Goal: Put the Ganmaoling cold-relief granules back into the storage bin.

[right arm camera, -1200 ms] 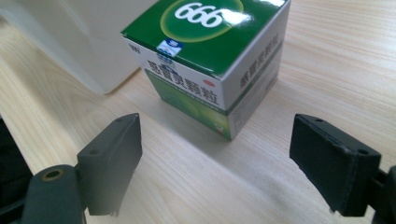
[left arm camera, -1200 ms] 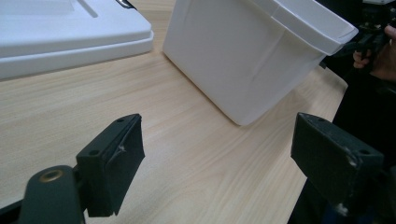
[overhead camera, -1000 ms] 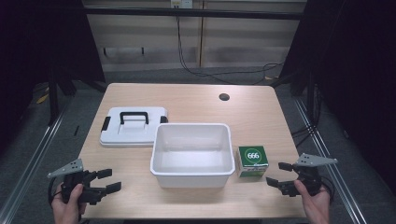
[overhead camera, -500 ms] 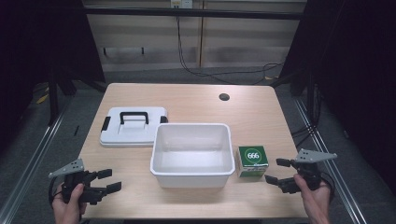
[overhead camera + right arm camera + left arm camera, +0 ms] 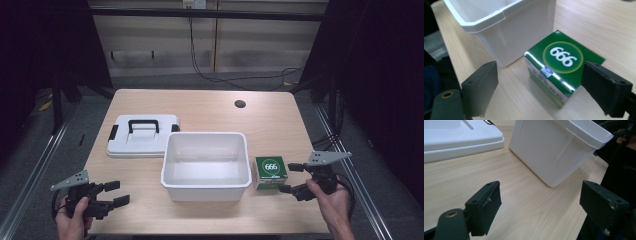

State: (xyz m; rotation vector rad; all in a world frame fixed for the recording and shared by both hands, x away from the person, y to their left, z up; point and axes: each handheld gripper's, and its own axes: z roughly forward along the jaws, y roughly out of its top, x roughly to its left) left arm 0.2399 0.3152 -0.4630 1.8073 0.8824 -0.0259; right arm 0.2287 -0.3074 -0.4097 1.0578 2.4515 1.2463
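as the right tongs (image 5: pixel 539 92) gape, the green box (image 5: pixel 564 67) lies between them.

Green "666" box (image 5: pixel 270 171) beside white tub (image 5: pixel 206 185)

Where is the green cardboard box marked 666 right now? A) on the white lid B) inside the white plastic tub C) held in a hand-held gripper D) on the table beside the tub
D: the green cardboard box marked 666 stands on the wooden table just right of the white plastic tub, ahead of the open right hand-held gripper.

White lid (image 5: pixel 142 136) with black handle beside white tub (image 5: pixel 206 161) on wooden table (image 5: pixel 210 107)
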